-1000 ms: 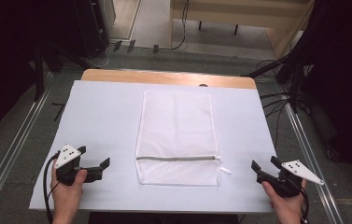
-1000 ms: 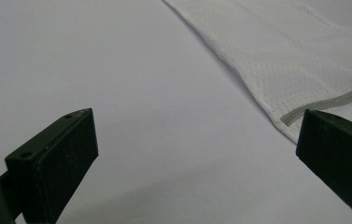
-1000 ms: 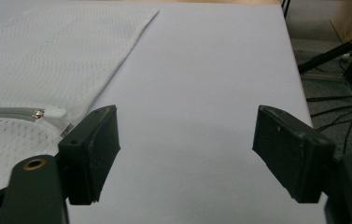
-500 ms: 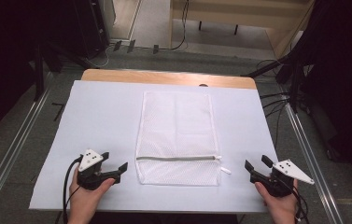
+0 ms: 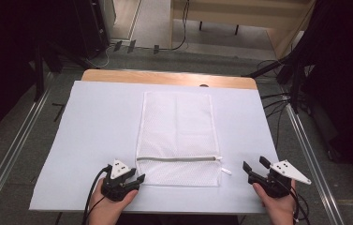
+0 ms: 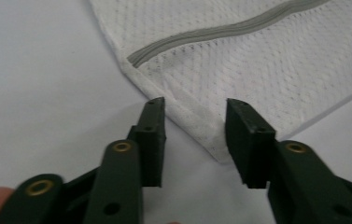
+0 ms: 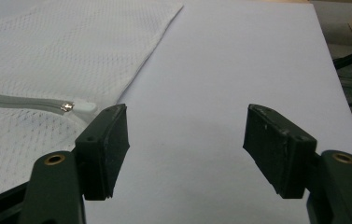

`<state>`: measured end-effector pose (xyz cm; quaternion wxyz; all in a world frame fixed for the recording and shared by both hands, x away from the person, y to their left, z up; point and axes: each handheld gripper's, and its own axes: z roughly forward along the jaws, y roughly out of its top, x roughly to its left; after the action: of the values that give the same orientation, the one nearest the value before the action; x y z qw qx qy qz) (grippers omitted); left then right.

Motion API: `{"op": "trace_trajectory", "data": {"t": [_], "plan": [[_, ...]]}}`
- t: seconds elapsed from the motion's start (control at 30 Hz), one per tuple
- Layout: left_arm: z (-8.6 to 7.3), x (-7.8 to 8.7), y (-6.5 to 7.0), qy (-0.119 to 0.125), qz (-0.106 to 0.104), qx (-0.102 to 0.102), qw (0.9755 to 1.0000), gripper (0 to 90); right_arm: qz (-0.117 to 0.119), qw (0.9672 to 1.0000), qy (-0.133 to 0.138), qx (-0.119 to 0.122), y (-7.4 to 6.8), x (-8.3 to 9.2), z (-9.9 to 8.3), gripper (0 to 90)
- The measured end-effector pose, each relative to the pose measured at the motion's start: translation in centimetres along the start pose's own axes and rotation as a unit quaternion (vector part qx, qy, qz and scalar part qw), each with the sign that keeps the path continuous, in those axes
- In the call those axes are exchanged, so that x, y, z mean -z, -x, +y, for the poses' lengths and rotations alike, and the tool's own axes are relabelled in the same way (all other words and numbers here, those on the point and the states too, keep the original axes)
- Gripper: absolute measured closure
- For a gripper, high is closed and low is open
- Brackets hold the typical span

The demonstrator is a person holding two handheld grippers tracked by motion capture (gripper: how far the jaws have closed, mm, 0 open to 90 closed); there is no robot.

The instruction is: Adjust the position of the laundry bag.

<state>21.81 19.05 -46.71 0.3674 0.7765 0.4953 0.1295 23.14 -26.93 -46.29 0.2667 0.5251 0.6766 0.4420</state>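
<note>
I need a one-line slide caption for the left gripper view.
Left gripper, black jaws open and just closing, straddles the near corner of a white mesh laundry bag with a grey zipper.

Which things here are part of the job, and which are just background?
In the job:
- white mesh zip bag, lying flat; its near-left corner sits between the left gripper fingers, which have just been closing
- right gripper, open, beside the bag's white zip pull

Just about:
- pale blue table sheet
- wooden table edge
- black floor cables
</note>
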Motion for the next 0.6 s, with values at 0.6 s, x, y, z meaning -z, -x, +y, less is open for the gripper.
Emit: {"op": "trace_trajectory", "data": {"t": [0.6], "plan": [[-1.5, 2.1, 0.9, -0.028, -0.046, -0.036, 0.9979, 90.0, 0.015, 0.9999, -0.006, 0.001, -1.8, 1.2, -0.1, 25.5]]}}
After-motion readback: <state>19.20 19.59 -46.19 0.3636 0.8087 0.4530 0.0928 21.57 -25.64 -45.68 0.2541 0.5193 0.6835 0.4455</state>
